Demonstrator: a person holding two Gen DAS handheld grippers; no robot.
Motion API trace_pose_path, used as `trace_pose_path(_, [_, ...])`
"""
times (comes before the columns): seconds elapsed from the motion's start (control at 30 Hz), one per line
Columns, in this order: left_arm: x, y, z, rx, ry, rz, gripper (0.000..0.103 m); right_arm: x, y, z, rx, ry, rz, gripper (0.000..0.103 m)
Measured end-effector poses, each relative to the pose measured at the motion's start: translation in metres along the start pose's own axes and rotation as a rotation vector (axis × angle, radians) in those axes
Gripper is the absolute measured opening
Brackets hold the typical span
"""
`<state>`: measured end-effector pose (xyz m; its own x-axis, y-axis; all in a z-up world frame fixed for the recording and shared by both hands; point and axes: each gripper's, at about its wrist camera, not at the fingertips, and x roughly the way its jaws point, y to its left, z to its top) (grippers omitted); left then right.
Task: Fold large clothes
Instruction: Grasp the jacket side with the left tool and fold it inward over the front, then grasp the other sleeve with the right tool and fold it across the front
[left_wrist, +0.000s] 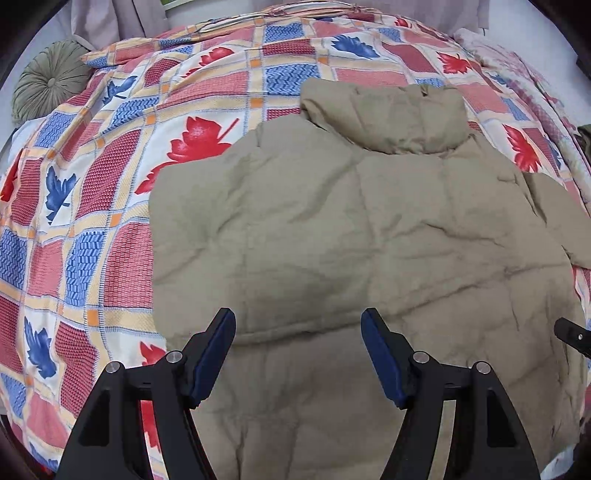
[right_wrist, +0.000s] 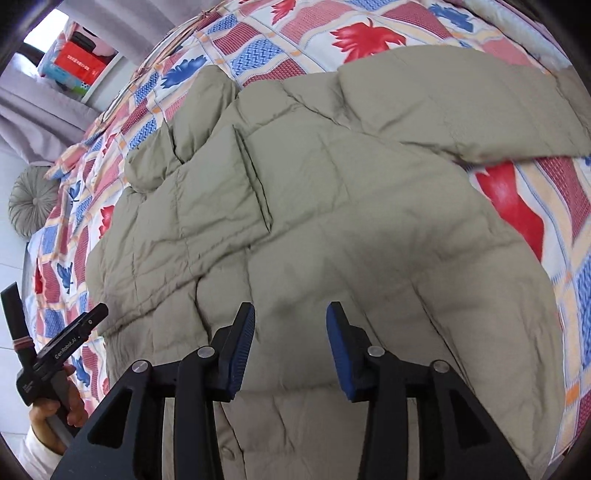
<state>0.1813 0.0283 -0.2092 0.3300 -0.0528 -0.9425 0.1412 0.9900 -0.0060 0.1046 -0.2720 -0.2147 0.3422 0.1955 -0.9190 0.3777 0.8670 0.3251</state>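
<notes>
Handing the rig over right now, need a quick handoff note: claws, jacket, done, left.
Left claw: open, nothing between its pads, above the hem end of the jacket.
Right claw: open, empty, over the jacket's lower body.
Beige quilted puffer jacket: lies flat on the bed's leaf-patterned patchwork bedspread, collar at the far end. One side is already folded in over the body; the other sleeve is out to the side on the bedspread.
Done: jacket spread out, one side folded in.
Left: fold in the outstretched sleeve, then probably fold the body from hem toward collar.
</notes>
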Motion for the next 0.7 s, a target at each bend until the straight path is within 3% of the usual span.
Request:
trace_pose_path(0.03, [-0.001, -0.007, -0.004, 0.007, 0.008, -0.012, 0.072, -0.002, -0.003, -0.003, 0.005, 0.003, 0.0, 0.045])
trace_pose_path(0.07, [-0.003, -0.011, -0.006, 0.013, 0.014, -0.019, 0.079, -0.004, -0.006, -0.006, 0.013, 0.009, 0.001, 0.046])
trace_pose_path(0.13, [-0.005, -0.022, -0.011, 0.019, 0.018, -0.026, 0.103, -0.006, -0.013, -0.009, 0.026, 0.016, 0.008, 0.053])
trace_pose_path(0.33, [-0.012, -0.059, -0.019, 0.068, 0.015, -0.024, 0.103, -0.015, -0.029, -0.019, 0.043, 0.023, 0.023, 0.054])
trace_pose_path(0.43, [-0.009, -0.077, -0.017, 0.087, 0.042, -0.047, 0.103, -0.018, -0.039, -0.02, 0.058, 0.027, 0.034, 0.065])
trace_pose_path(0.6, [-0.005, -0.108, -0.011, 0.109, 0.076, -0.064, 0.103, -0.028, -0.059, -0.018, 0.083, 0.017, 0.055, 0.065])
trace_pose_path(0.67, [-0.004, -0.121, -0.008, 0.116, 0.073, -0.05, 0.103, -0.034, -0.07, -0.014, 0.094, 0.008, 0.069, 0.08])
trace_pose_path(0.7, [-0.003, -0.128, -0.007, 0.126, 0.074, -0.052, 0.103, -0.038, -0.075, -0.012, 0.101, -0.001, 0.082, 0.08])
